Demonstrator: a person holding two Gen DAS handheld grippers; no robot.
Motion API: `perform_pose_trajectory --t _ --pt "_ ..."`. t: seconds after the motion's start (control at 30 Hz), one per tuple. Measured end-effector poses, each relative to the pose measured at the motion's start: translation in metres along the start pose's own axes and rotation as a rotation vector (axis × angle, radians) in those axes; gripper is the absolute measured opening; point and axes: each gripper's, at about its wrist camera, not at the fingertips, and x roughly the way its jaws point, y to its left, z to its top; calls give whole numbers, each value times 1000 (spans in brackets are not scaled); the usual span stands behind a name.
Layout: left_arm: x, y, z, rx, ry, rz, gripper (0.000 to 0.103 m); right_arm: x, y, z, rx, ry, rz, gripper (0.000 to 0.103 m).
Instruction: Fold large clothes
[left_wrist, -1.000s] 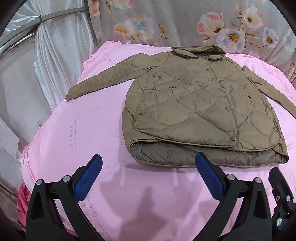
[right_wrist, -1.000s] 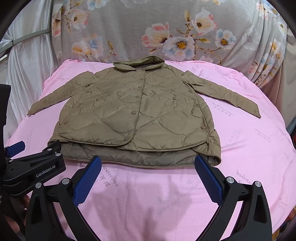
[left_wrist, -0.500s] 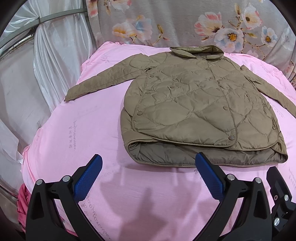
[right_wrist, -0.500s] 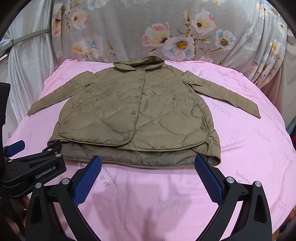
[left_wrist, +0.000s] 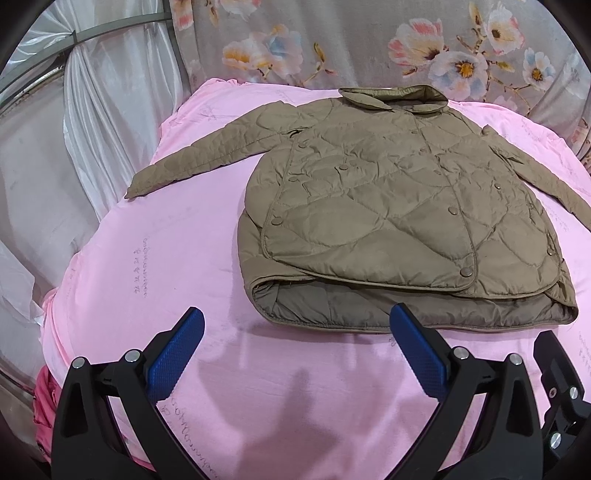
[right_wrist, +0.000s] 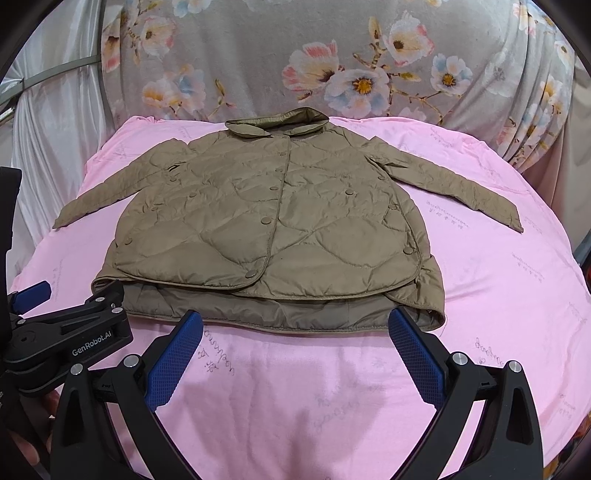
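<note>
An olive quilted jacket (left_wrist: 388, 206) lies flat and buttoned on a pink bed sheet (left_wrist: 184, 258), collar at the far side, both sleeves spread out to the sides. It also shows in the right wrist view (right_wrist: 273, 221). My left gripper (left_wrist: 295, 325) is open and empty, just short of the jacket's near hem at its left part. My right gripper (right_wrist: 295, 326) is open and empty, at the near hem's right part. The left gripper's body (right_wrist: 70, 332) shows at the left of the right wrist view.
A grey floral cloth (right_wrist: 332, 66) hangs behind the bed. White curtains (left_wrist: 92, 110) and a metal rail stand at the left. The sheet drops off at the left and right edges. A red cloth (left_wrist: 42, 402) lies low at the left.
Both grippers have crept slightly nearer to the jacket's near hem; the jacket has not moved. Both stay open.
</note>
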Motion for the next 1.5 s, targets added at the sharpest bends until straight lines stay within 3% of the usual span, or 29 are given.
perform_pose_trajectory --t 0.2,0.3,0.4,0.57,0.8,1.0,1.13,1.23,1.27,1.3,1.33,1.4,1.5 --pt "10 10 6 -27 9 -18 98 12 -14 5 17 4 4 98" --pt "16 24 14 -69 4 -39 98 18 -42 15 62 -12 -13 98" --pt "24 38 23 -116 -6 -42 98 30 -86 31 154 -21 -50 98" --pt "41 51 38 -138 -23 -16 98 61 -193 61 429 -56 -62 98" --pt "70 55 51 -161 -12 1 98 126 -322 91 705 -107 -159 98" --pt "92 58 62 -169 2 31 98 179 -410 98 865 -115 -246 98" --pt "106 58 69 -179 7 51 98 206 -448 89 958 -83 -290 98" --pt "116 59 73 -189 8 56 98 223 -463 81 1033 -81 -268 96" --pt "118 58 75 -190 7 54 98 224 -464 81 1035 -106 -282 92" --pt "120 57 77 -190 6 54 98 226 -466 85 1024 -125 -294 75" --pt "121 56 79 -189 5 56 98 230 -467 89 1014 -120 -281 48" --pt "124 55 83 -187 2 54 98 236 -471 97 1027 -120 -253 9" --pt "126 54 88 -184 -5 58 98 223 -466 117 1029 -226 -203 6"
